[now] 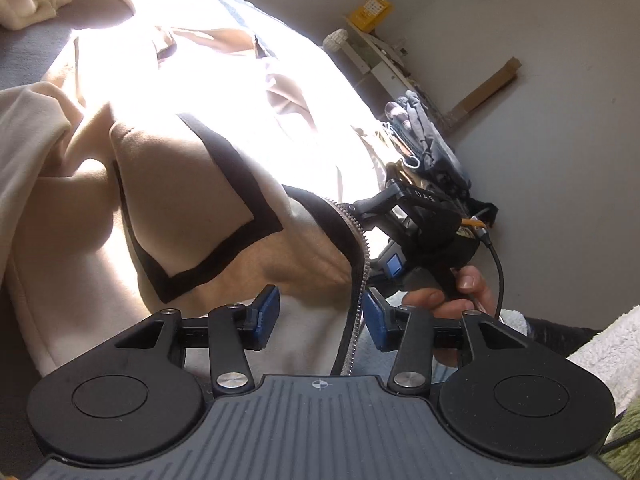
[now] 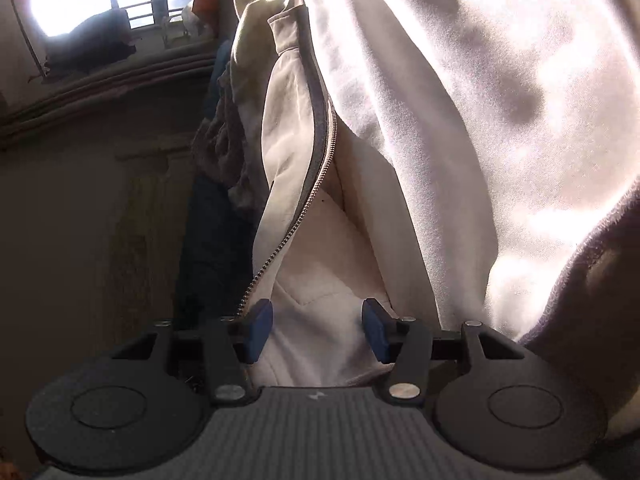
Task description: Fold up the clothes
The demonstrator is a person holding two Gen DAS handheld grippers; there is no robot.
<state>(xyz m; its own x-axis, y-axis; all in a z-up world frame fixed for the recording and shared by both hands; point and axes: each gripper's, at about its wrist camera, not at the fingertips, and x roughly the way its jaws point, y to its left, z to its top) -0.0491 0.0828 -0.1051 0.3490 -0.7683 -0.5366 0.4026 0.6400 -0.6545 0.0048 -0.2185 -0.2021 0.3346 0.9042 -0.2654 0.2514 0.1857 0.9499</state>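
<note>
Where glare allows, right claw (image 1: pixel 384 258) label reads "DAS", perhaps partial.

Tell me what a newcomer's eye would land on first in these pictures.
First, the cream jacket with its dark trim, filling the middle of the left view, glaring white in sunlight at the top. Next, its zipper, a toothed line down the centre of the right view. Last, the right gripper, at that jacket's right edge.

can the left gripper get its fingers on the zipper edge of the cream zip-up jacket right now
Probably yes. The left gripper is open, and the cream zip-up jacket's metal zipper edge already runs down between its blue pads, with nothing blocking.
</note>
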